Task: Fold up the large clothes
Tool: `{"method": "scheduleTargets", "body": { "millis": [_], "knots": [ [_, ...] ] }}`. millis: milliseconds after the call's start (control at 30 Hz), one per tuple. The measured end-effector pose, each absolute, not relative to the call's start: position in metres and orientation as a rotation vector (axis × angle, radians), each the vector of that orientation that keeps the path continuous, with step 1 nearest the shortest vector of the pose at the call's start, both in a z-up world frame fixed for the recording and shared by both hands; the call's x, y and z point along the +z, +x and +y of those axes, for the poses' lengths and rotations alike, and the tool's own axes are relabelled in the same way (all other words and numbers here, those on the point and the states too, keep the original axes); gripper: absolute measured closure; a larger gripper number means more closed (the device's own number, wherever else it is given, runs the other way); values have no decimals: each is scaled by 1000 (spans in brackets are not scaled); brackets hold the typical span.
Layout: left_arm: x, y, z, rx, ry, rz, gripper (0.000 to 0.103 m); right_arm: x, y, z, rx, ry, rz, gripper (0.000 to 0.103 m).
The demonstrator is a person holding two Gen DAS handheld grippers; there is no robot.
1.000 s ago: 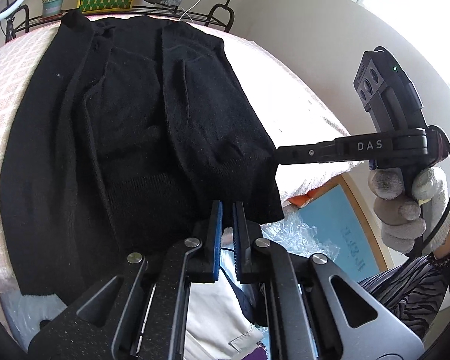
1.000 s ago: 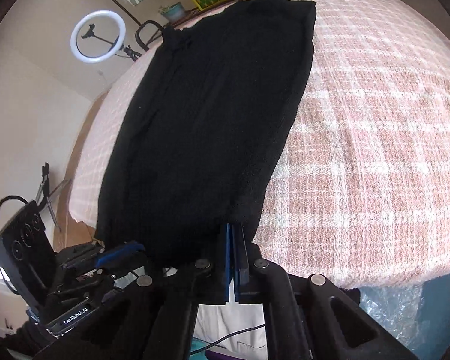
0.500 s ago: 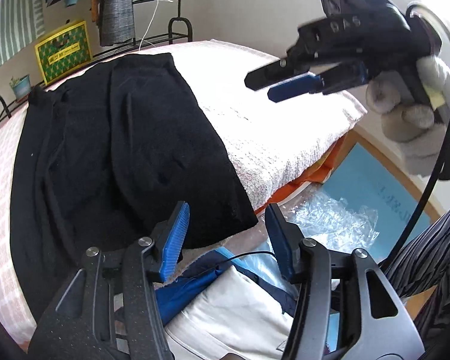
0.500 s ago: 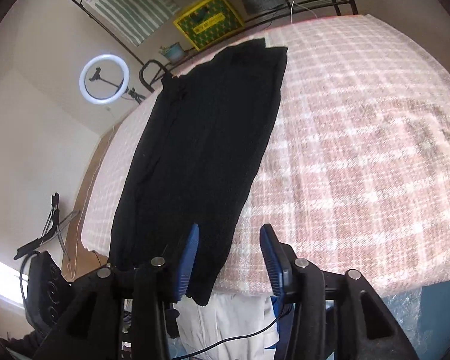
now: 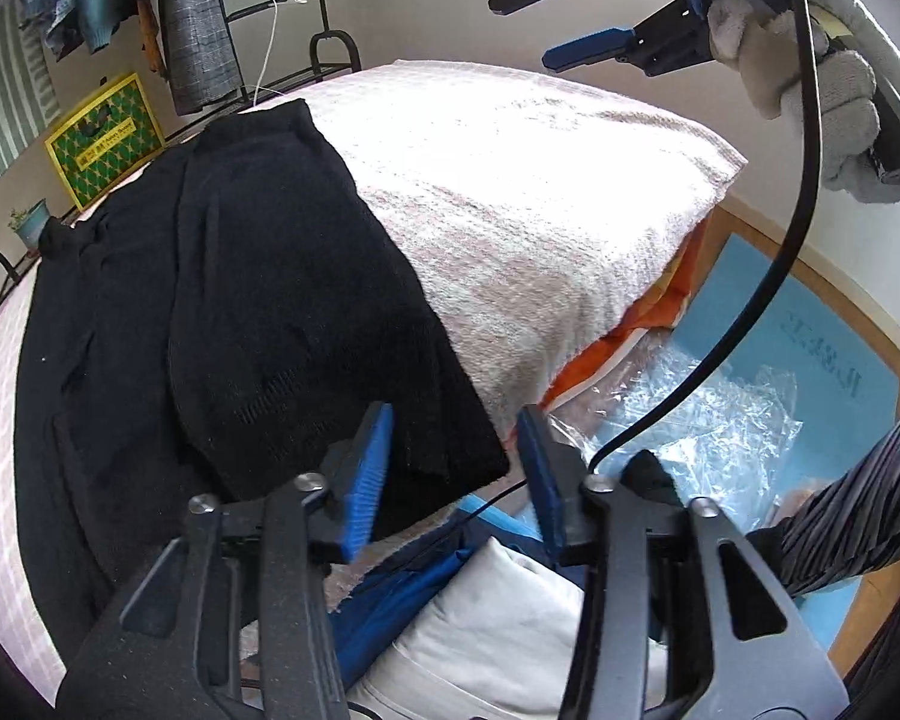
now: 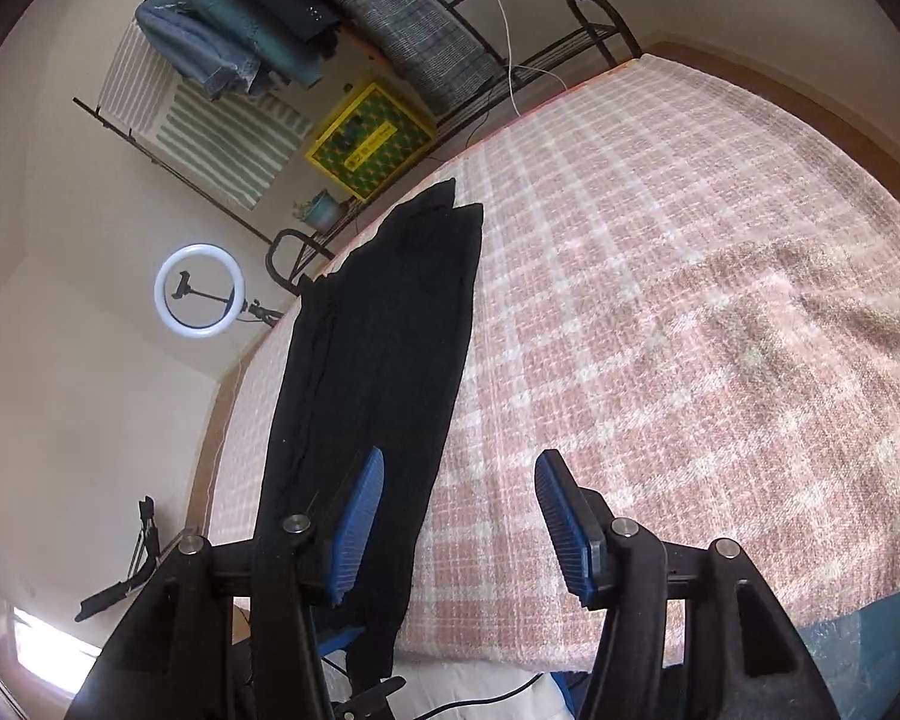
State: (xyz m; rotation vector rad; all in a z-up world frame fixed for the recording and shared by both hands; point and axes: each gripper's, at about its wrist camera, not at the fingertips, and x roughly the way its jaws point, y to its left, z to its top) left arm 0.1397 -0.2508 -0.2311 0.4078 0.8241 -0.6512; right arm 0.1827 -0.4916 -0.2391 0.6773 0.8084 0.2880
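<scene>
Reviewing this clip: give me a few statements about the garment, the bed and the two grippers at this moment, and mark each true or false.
1. The black garment lies on the bed. True.
2. The left gripper is clamped on the garment's hem. False: its jaws are closing, but the pads stand apart and press on nothing; the garment's corner only shows behind the gap.
3. The right gripper holds nothing. True: its jaws are opening over the checked cover, beside the garment.
4. The garment is spread across the whole bed. False: it is a long narrow strip along one side, with most of the cover bare.
5. A ring light stands beyond the bed. True.
</scene>
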Motion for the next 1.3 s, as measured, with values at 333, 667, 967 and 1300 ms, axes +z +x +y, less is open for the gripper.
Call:
{"method": "scheduleTargets", "body": {
  "millis": [333, 667, 967, 1300],
  "knots": [
    [-202, 164, -203, -650, 79, 887, 97, -239, 253, -498, 240, 716, 779, 42],
    [-184, 162, -200, -678, -27, 883, 97, -265, 380, -474, 216, 773, 752, 33],
    [-195, 170, -188, -676, -119, 919, 97, -285, 453, -450, 185, 715, 795, 35],
    [-206, 175, -173, -676, -257, 947, 97, -280, 479, -416, 170, 619, 906, 97]
  ]
}}
